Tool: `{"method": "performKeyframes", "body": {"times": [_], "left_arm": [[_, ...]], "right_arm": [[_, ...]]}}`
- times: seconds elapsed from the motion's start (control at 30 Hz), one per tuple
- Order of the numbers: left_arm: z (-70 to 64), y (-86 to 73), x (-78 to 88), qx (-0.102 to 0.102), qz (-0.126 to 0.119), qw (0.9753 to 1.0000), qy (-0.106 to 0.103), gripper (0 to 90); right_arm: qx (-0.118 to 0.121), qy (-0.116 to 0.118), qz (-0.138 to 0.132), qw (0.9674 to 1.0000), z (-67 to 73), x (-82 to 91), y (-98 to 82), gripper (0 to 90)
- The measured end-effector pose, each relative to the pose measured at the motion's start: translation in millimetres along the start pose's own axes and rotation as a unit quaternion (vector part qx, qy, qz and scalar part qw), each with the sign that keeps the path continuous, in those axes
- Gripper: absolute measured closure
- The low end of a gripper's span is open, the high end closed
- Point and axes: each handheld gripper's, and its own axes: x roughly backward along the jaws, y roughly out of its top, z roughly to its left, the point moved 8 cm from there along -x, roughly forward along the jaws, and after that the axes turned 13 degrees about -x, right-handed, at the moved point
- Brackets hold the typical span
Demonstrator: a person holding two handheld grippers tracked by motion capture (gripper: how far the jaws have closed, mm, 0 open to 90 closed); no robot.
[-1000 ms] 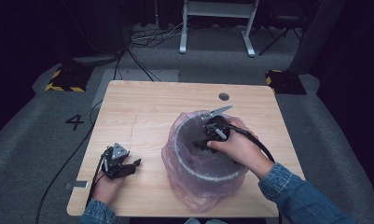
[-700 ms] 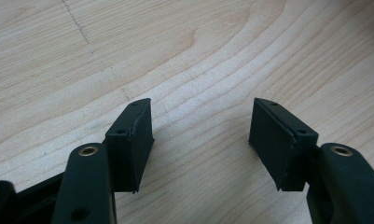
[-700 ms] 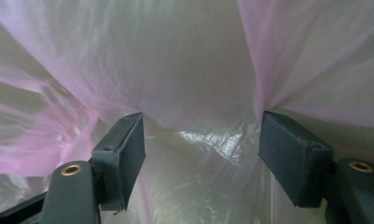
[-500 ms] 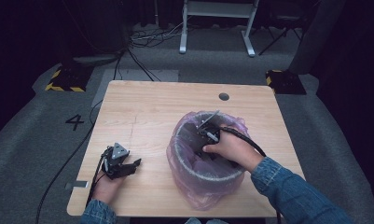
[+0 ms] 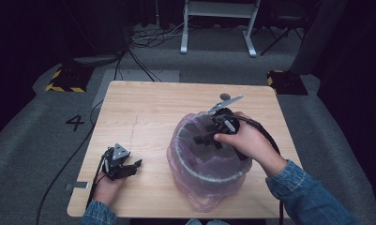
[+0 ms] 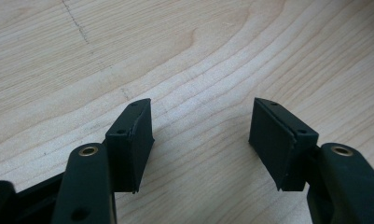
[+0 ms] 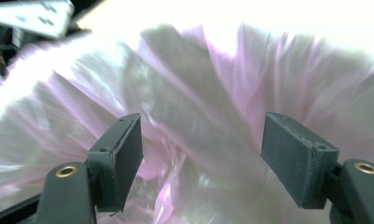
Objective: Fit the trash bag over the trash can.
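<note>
Dim room; right gripper view overexposed, blurred.

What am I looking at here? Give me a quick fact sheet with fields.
Surface: light wooden table
Main item: round grey bin lined with a thin pink plastic bag
Right gripper: inside the bin's mouth, jaws open, nothing between them, bag liner ahead of it
Left gripper: on the table left of the bin, jaws open, nothing held

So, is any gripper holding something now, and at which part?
Nothing is held. The right gripper stands open inside the pink bin liner, pads clear of it; the left gripper is open over the table.
</note>
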Motion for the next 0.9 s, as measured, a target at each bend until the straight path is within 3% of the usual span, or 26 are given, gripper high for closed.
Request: {"method": "performKeyframes", "body": {"times": [0.1, 0.23, 0.33, 0.63, 0.9], "left_arm": [[0.0, -0.1, 0.1, 0.000, 0.001, 1.0000, -0.001, 39.2], [-0.1, -0.1, 0.1, 0.001, 0.000, 1.0000, 0.000, 39.2], [0.0, -0.1, 0.1, 0.001, 0.000, 1.0000, -0.001, 39.2], [1.0, -1.0, 0.6, -0.011, -0.001, 0.9998, -0.014, 37.8], [2.5, -1.5, 0.8, -0.020, -0.004, 0.9996, -0.022, 37.0]], "right_arm": [[0.045, 0.004, -0.037, 0.9983, 2.9, 17.6, 7.6, 29.1], [0.106, 0.013, -0.090, 0.9902, 3.4, 41.6, 12.4, 27.9], [0.125, 0.005, -0.112, 0.9859, -2.8, 58.9, 11.6, 27.8], [0.112, -0.004, -0.138, 0.9841, -30.7, 96.9, -0.3, 27.5], [0.097, -0.035, -0.152, 0.9829, -62.7, 126.6, -15.1, 27.5]]}}
